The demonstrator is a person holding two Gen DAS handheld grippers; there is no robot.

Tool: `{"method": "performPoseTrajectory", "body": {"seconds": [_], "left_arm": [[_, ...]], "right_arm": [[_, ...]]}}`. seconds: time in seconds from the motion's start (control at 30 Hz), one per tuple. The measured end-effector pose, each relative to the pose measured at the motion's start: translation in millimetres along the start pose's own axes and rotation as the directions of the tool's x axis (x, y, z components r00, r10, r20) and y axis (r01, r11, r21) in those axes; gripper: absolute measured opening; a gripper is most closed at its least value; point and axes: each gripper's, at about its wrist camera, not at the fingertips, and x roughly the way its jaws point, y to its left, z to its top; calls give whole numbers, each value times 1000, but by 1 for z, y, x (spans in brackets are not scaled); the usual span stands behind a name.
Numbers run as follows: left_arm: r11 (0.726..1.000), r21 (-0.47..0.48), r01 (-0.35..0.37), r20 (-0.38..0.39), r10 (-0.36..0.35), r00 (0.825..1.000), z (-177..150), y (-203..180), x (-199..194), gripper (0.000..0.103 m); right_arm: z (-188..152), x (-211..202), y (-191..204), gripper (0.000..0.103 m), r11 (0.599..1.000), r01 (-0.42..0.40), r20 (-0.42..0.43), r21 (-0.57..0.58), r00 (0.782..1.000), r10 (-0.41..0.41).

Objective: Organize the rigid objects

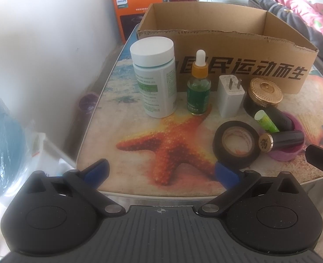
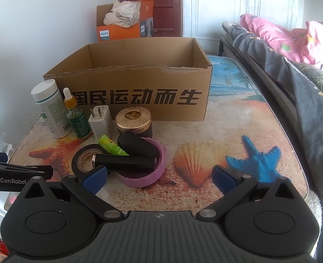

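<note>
Orange Philips box (image 2: 117,32) behind carton (image 2: 126,92)

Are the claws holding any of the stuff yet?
No, nothing is held. The left claw and the right claw are both open, hanging in front of the items with nothing between their fingers.

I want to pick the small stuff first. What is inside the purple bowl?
The purple bowl holds a black tube lying across its rim, a black oval case and a green lip balm leaning in. Its bottom beneath them is hidden.

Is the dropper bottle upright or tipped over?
Upright: the dropper bottle stands on its base, white bulb topmost, in front of the cardboard box.
</note>
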Motion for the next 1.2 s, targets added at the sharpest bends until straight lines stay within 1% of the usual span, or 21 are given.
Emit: {"method": "performPoseTrajectory", "body": {"seconds": [0.43,0.97,1.1,1.2], "left_arm": [[1000,3,-2,-2,2,1000,0,-1,0,103],[1000,5,-1,-6,1,1000,0,-1,0,103],[1000,15,16,8,-16,1000,1,-2,-1,103],[998,40,57,54,-59,997,0,-4,-6,103]], "right_arm": [[0,-4,2,103,1000,8,31,-22,999,-7],[1,-4,-1,103,1000,1,42,-21,999,0],[3,-3,-6,103,1000,-31,47,-5,998,31],[6,-1,-17,103,995,-84,49,52,995,81]]}}
